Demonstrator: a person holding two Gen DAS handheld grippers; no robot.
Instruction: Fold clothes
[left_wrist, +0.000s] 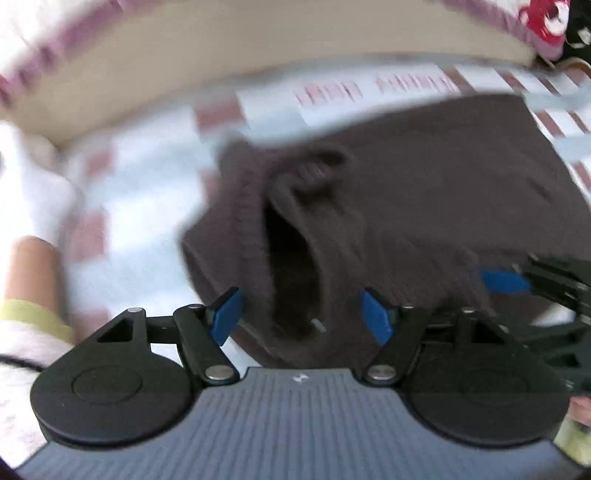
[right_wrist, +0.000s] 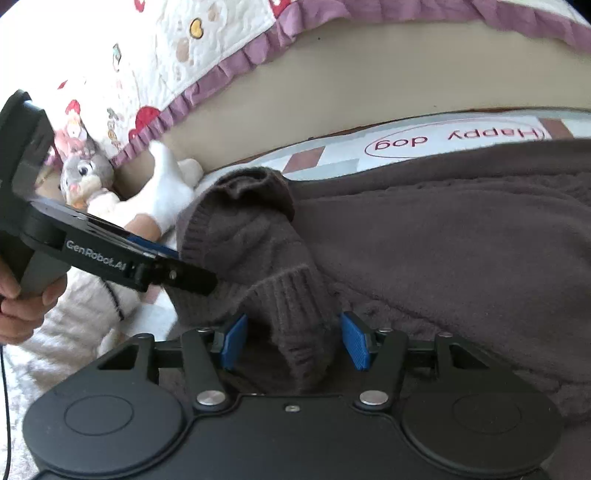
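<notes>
Brown sweater (right_wrist: 443, 236) lying crosswise, ribbed cuff (right_wrist: 295, 325) between right gripper (right_wrist: 293, 341) jaws

The brown knit sweater (right_wrist: 443, 236) fills most of the patterned mat (right_wrist: 314, 157) ahead, and its ribbed fold rises between the spread jaws of the right hand-held gripper (right_wrist: 293, 339), filling that gap. The left hand-held gripper (right_wrist: 173, 271) crosses in from the left, just beside the sweater's bunched cuff. Behind, the beige bed side (right_wrist: 369, 74) walls off the far edge. A white-socked foot (right_wrist: 166, 195) and a plush rabbit (right_wrist: 86, 173) crowd the far left corner.
</notes>
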